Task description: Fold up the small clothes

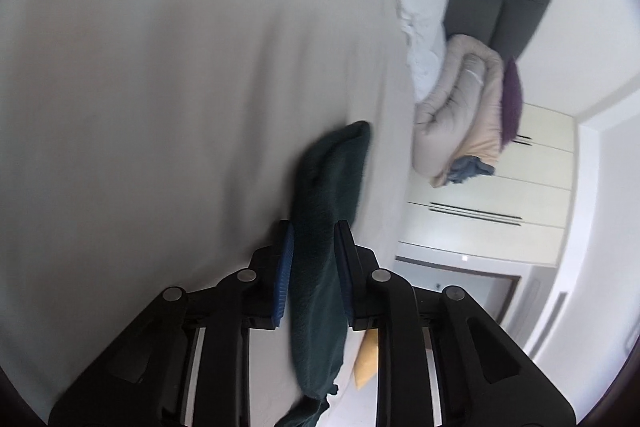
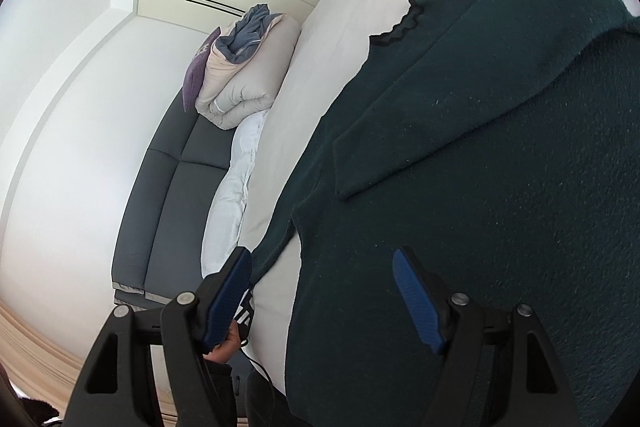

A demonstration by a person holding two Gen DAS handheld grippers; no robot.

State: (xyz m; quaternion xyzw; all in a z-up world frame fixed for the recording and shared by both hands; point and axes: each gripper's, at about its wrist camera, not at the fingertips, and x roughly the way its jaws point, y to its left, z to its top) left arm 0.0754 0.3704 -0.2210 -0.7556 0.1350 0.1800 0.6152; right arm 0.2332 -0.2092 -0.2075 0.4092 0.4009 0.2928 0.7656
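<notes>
While the pale bed sheet [image 2: 320, 75] fills most of both views, my dark green garment [image 2: 480, 187] lies spread across its right side; beyond, a rolled beige duvet [image 2: 248, 75] sits on the grey sofa [image 2: 168, 187]; my left gripper [image 1: 314, 267] is clamped on a fold of that garment; my right gripper [image 2: 324, 291] hovers with jaws apart over its near edge, gripping nothing
</notes>
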